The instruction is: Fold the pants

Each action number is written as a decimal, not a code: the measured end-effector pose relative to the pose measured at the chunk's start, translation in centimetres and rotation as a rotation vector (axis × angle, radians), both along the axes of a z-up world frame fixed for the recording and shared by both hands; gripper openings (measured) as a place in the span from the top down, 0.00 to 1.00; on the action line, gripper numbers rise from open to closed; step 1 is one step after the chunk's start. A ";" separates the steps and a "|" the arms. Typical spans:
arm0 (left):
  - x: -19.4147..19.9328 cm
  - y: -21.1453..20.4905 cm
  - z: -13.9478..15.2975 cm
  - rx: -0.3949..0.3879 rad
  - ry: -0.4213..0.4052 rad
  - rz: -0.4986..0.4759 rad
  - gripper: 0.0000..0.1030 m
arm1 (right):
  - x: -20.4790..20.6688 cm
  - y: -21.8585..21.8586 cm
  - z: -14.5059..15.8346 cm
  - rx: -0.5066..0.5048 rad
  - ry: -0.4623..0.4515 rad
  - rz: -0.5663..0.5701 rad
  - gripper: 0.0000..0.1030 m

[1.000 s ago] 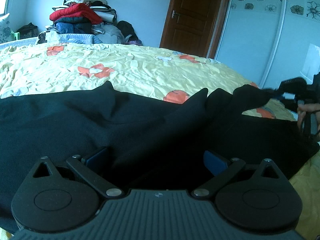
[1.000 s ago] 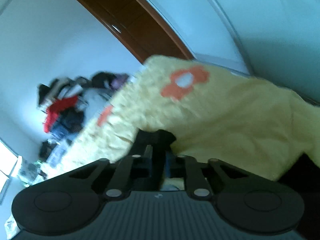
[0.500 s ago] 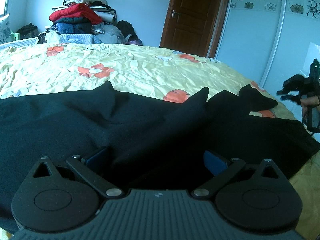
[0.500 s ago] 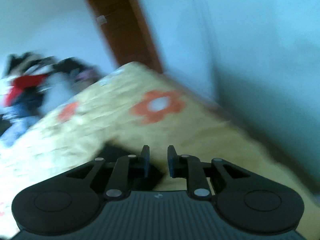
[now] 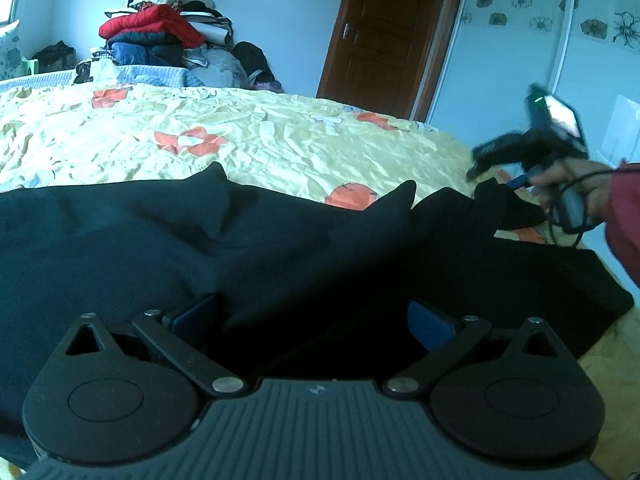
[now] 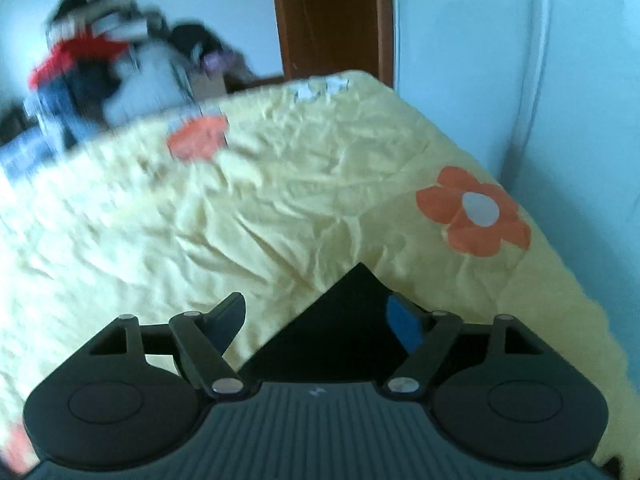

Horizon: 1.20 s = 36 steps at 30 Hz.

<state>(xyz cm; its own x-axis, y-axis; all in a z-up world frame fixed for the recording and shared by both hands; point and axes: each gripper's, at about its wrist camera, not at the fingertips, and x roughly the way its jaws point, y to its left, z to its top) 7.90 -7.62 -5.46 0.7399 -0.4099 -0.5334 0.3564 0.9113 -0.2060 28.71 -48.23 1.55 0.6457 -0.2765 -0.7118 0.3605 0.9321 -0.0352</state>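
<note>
The work surface is a bed [image 5: 280, 140] covered by a creased yellow bedspread printed with orange flowers. Behind the bed, a pile of clothes [image 5: 168, 36] topped by a red jacket is stacked against a pale blue wall. A brown wooden door [image 5: 384, 28] is set to the right of the pile, and a white wardrobe [image 5: 520, 40] with flower decals is placed further right.

The pants [image 5: 200, 248], black, are spread across the near part of the bed, with several raised folds along the far edge.

In the left wrist view, the left gripper [image 5: 312, 316] is seen low over the pants with its jaws spread wide; black cloth lies between the blue pads [image 5: 428, 324], but it is not clamped. The right gripper [image 5: 492, 156] is shown only in this view from outside, held in a hand [image 5: 576, 184] with a red sleeve at the right edge of the bed, just above a raised corner of the pants. The full spread of the pants is visible in this view alone.

In the right wrist view, the right gripper [image 6: 316, 316] is seen with its jaws released and apart. A pointed corner of the pants [image 6: 348, 312] lies between the fingers, closer to the right one, ungripped. The bed corner [image 6: 480, 208] and a large flower are shown only here. The clothes pile [image 6: 100, 64] is blurred in this view.
</note>
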 end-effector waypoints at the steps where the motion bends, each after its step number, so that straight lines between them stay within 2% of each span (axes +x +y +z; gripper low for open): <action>1: 0.0 0.1 0.0 -0.007 0.000 -0.001 0.00 | 0.2 0.7 -0.5 -0.058 0.030 0.036 0.25; 2: 0.0 0.1 0.0 -0.012 0.001 -0.002 0.00 | -0.1 1.2 -0.9 -0.103 0.035 0.080 0.26; 3: 0.0 0.3 0.0 -0.021 0.002 -0.003 0.00 | -0.5 1.3 -1.0 -0.105 0.014 0.113 0.36; 4: 0.1 0.4 0.0 -0.028 0.003 -0.005 0.00 | -0.8 0.8 -1.0 -0.053 0.001 0.115 0.46; 5: 0.2 0.5 0.0 -0.035 0.004 -0.006 0.00 | -1.2 0.1 -0.8 -0.006 -0.010 0.102 0.71; 6: 0.2 0.6 0.0 -0.042 0.005 -0.006 0.00 | -1.6 -0.1 -0.6 -0.004 -0.023 0.092 0.84; 8: 0.3 0.6 0.0 -0.049 0.006 -0.007 0.00 | -3.0 -0.9 0.1 0.024 -0.078 0.076 0.96; 11: 0.3 0.7 0.0 -0.053 0.006 -0.007 0.00 | -6.6 -2.4 1.9 0.107 -0.216 0.037 0.96; 15: 0.3 0.7 0.1 -0.048 0.005 -0.008 0.00 | -11.0 -3.6 4.0 0.135 -0.353 -0.006 0.96; 19: -0.3 -0.2 0.5 0.000 -0.034 -0.027 0.03 | -16.1 -4.6 6.2 0.193 -0.480 -0.019 0.96; 22: -1.6 -1.9 1.5 0.100 -0.132 -0.091 0.02 | -18.6 -5.1 7.0 0.226 -0.534 -0.004 0.96; 25: -2.6 -4.8 2.3 0.247 -0.237 -0.193 0.01 | -19.2 -5.1 7.1 0.227 -0.502 0.036 0.96; 28: -2.6 -7.1 2.2 0.329 -0.260 -0.269 0.04 | -19.2 -5.5 6.3 0.249 -0.476 0.023 0.96; 31: -1.9 -8.5 1.7 0.356 -0.227 -0.326 0.13 | -18.6 -6.7 4.8 0.381 -0.472 -0.031 0.91; 32: -1.9 -8.8 1.5 0.367 -0.228 -0.339 0.15 | -17.9 -7.3 4.2 0.439 -0.455 -0.062 0.83; 33: -1.9 -9.1 1.4 0.384 -0.238 -0.350 0.15 | -17.5 -7.7 3.6 0.480 -0.443 -0.088 0.66; 34: -2.0 -9.3 1.2 0.406 -0.255 -0.356 0.16 | -17.0 -7.9 3.1 0.509 -0.437 -0.111 0.56; 35: -2.0 -9.4 0.9 0.426 -0.270 -0.358 0.17 | -16.3 -8.0 2.8 0.514 -0.434 -0.130 0.35; 36: -2.1 -9.7 0.8 0.445 -0.287 -0.359 0.17 | -15.7 -8.0 2.6 0.509 -0.428 -0.153 0.21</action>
